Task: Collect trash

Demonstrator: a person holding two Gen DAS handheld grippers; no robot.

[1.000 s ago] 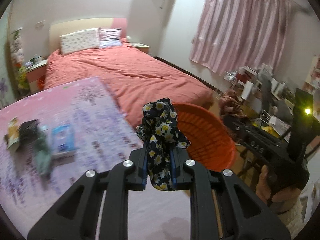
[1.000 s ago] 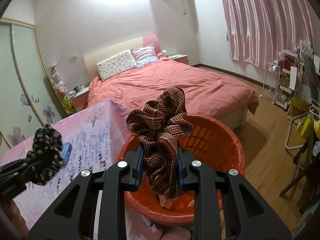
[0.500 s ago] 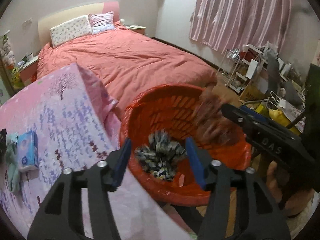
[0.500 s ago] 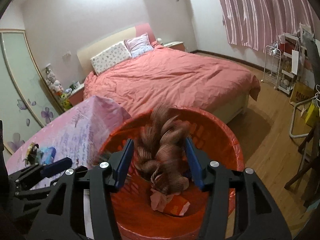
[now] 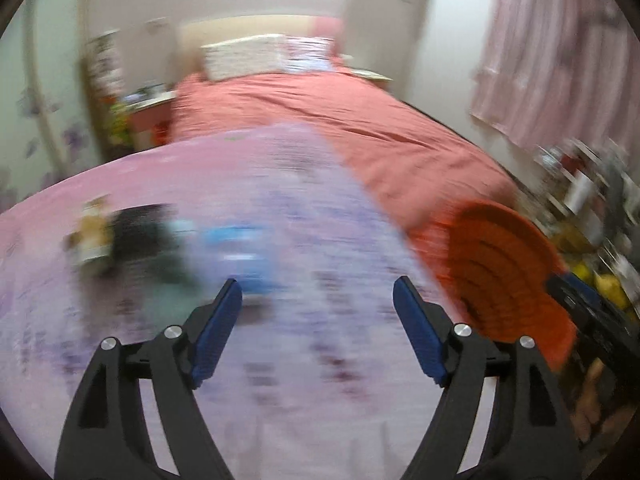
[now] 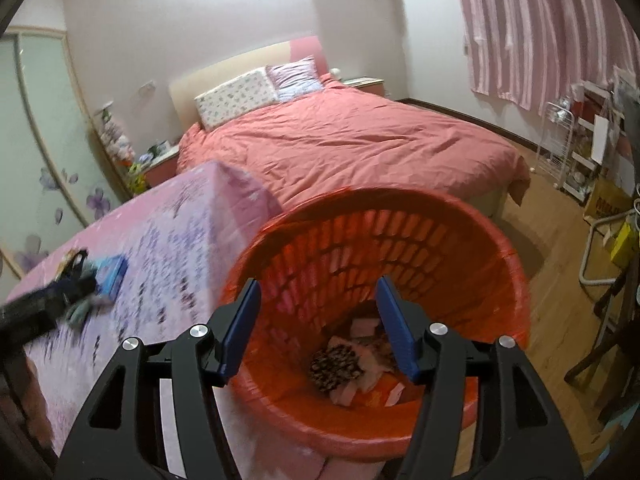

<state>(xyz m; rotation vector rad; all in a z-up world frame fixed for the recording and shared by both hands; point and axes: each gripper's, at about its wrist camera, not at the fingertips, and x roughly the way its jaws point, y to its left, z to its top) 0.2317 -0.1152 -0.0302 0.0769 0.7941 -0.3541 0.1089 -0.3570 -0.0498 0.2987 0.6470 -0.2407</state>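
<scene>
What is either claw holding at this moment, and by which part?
Nothing. The left claw is opening with only the tablecloth seen between its pads; the right claw is opening empty above the orange basket, where the scrunchie lies.

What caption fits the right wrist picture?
Empty right tongs, jaws opening, hover over the orange basket of collected trash.

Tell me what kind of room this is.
A bedroom, most likely: a large bed with a pink cover and pillows, striped curtains, and a sliding wardrobe door with flower decals.
</scene>
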